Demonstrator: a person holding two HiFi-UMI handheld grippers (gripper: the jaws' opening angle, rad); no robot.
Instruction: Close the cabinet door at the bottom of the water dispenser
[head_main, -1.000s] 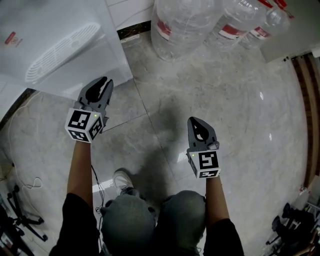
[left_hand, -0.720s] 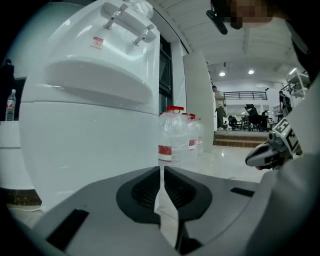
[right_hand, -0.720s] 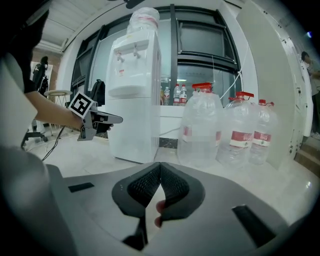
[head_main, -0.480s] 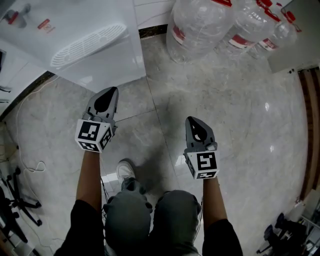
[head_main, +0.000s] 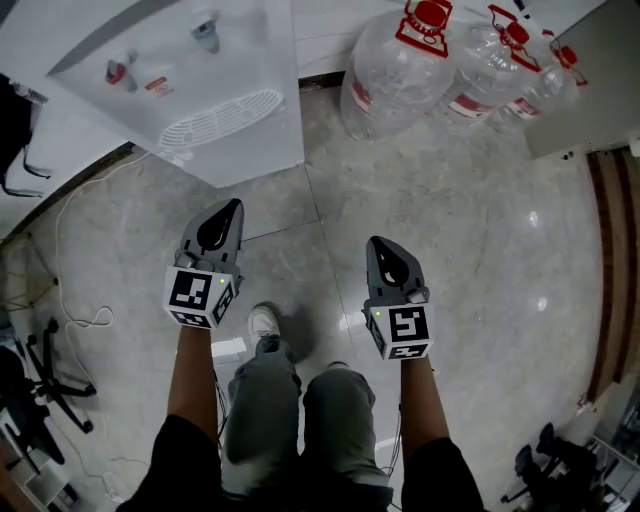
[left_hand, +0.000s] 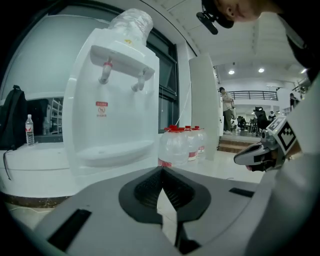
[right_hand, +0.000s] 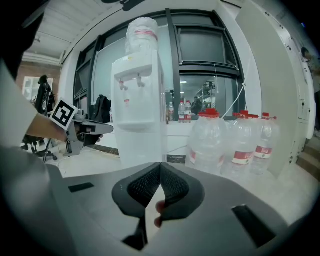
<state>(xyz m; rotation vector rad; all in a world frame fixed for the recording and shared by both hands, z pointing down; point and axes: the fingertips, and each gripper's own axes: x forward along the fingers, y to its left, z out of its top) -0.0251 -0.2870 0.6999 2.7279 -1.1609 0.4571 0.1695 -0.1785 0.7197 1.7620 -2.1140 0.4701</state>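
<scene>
Closest in, the person's grey-trousered legs (head_main: 300, 410) and one pale shoe (head_main: 263, 322) stand on a floor (head_main: 470, 220) of glossy grey marbled tiles that catches the ceiling lights. A small white box (head_main: 228, 348) lies beside the shoe. At the left edge, thin white cables (head_main: 70, 235) trail across the tiles near a black stand (head_main: 35, 390).

Both forearms reach forward over that floor. The left gripper (head_main: 235, 207) is clenched: its own view shows the ribbed pads (left_hand: 150, 187) meeting at the tip with nothing between them. The right gripper (head_main: 377, 243) is the same, tips pressed together and empty (a fingertip of the holding hand shows through the gap lower down).

Further on stands the white water dispenser (head_main: 200, 100), ahead of and to the left of the left gripper's tip. It is well apart from both pairs of fingers and nearer the left one. Its two taps (left_hand: 120, 75) and drip tray (head_main: 222, 120) face the person. Its lower front (right_hand: 142, 142) shows as one flat white face in the right gripper view, and I cannot make out a door seam on it.

To its right, clear jugs (head_main: 400, 70) with red caps stand clustered on the floor. Behind everything run dark-framed windows (right_hand: 200, 50) and a white ledge.
</scene>
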